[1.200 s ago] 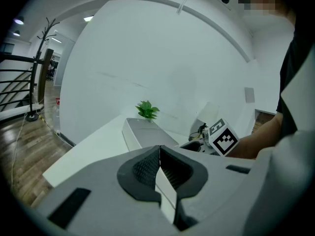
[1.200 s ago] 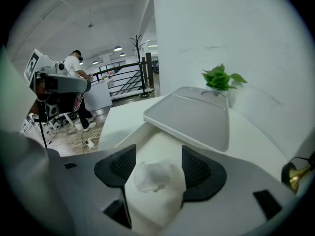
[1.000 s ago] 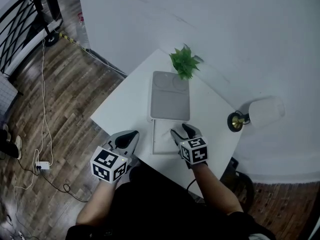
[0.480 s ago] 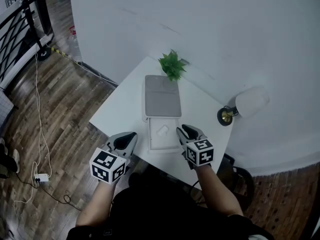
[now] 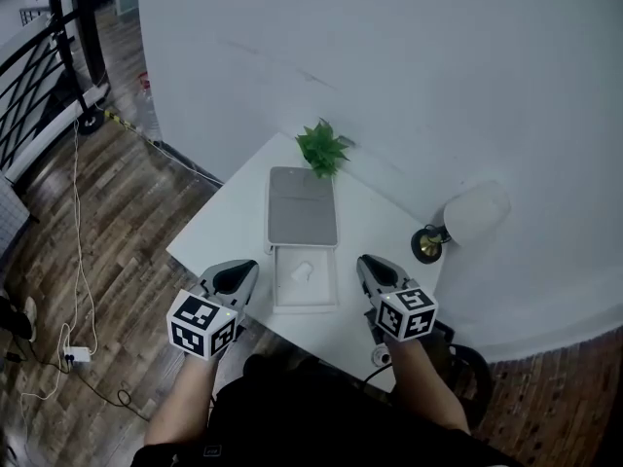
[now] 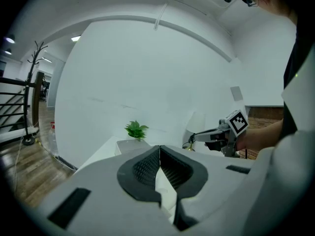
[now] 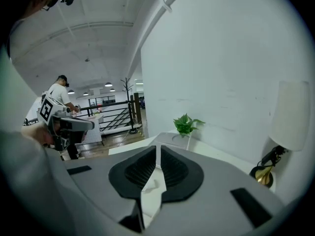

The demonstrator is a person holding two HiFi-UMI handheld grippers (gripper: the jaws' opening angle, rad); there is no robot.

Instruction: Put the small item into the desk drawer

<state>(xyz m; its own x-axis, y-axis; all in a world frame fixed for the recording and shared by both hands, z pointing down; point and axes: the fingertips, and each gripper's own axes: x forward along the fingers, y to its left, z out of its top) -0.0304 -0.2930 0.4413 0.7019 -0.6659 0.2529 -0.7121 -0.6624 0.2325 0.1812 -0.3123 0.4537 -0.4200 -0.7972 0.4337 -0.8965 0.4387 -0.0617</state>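
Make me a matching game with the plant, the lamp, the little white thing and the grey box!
Things:
1. plant
2. lamp
3. small white item
4. grey box

Places:
A. inside the open drawer
B. far corner of the desk, by the wall
C. right side of the desk
D. middle of the desk, just behind the open drawer

Pairs: 1-B, 2-C, 3-A, 4-D

The head view looks steeply down from above the white desk (image 5: 234,227), mid-frame. Both gripper views sit low at its near edge, facing the plant (image 5: 322,148) all three share.
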